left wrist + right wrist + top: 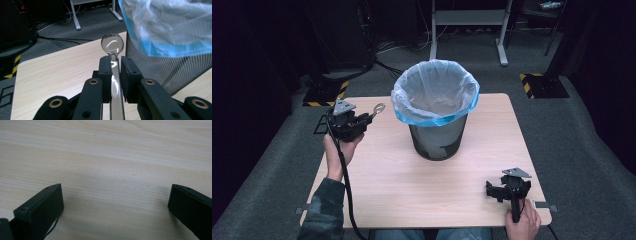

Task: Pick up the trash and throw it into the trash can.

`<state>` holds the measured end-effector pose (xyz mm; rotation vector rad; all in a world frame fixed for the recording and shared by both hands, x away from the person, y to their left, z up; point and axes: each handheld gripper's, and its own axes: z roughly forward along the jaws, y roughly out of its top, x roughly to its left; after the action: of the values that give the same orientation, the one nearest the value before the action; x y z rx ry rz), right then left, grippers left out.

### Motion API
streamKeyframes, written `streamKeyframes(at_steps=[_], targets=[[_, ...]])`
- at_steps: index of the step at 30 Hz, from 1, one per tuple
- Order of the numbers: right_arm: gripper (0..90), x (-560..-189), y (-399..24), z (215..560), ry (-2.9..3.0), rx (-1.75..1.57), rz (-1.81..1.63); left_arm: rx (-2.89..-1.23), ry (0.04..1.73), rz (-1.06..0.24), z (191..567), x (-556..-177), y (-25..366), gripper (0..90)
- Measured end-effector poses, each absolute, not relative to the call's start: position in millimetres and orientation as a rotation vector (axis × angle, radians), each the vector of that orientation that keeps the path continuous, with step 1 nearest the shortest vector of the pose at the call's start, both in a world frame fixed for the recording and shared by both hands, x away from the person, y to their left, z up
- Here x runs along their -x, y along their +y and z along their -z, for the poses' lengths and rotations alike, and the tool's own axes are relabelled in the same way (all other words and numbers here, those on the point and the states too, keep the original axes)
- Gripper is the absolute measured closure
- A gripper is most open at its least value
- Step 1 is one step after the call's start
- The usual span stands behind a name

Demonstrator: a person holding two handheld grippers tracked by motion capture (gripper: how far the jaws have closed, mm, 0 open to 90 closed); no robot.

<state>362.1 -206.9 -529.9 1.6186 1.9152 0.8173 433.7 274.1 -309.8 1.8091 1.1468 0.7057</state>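
Wooden table (402, 175) at centre of high view, grey carpet all round. Black mesh bin (438, 137) upright toward the far middle of the tabletop, lined with a clear bag (434, 92) whose blue-edged rim folds over the outside. Left gripper (368, 119) held in the left hand (337, 150) above the table's far left corner, pointing right toward the bin, grey plate on top, black cable trailing down along the sleeved forearm. Jaws clenched on a clear plastic spoon (377, 108); bowl end sticking out past the tips, up and to the right, short of the bin's rim and apart from it. In left gripper view, same spoon (112, 45) seen lengthwise: handle pinched between the 2 black pads, running down the gap toward the camera, round bowl well ahead of the pads with light glinting off it. Mesh wall of the bin (175, 67) just to the right there, bag overhang (170, 27) above it. Spoon clear of the tabletop, not touching bin or bag. Right gripper (501, 192) low at the near right part of the table, gripped from behind by the right hand (523, 222), pointing left. In right gripper view, 2 jaws spread wide, nothing between them but bare wood grain (112, 170). Desk frame legs and cables on the floor beyond the table, yellow-black striped mats to either side.
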Motion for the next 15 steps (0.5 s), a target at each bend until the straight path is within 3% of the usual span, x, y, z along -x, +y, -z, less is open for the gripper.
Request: streamKeyframes(at_steps=[15], targets=[[0.0, -362.1, -207.0, 529.9, 1.916, -1.618, -0.817, -1.816, 1.135, -0.74, 279.2, -454.0, 266.5, 79.1]])
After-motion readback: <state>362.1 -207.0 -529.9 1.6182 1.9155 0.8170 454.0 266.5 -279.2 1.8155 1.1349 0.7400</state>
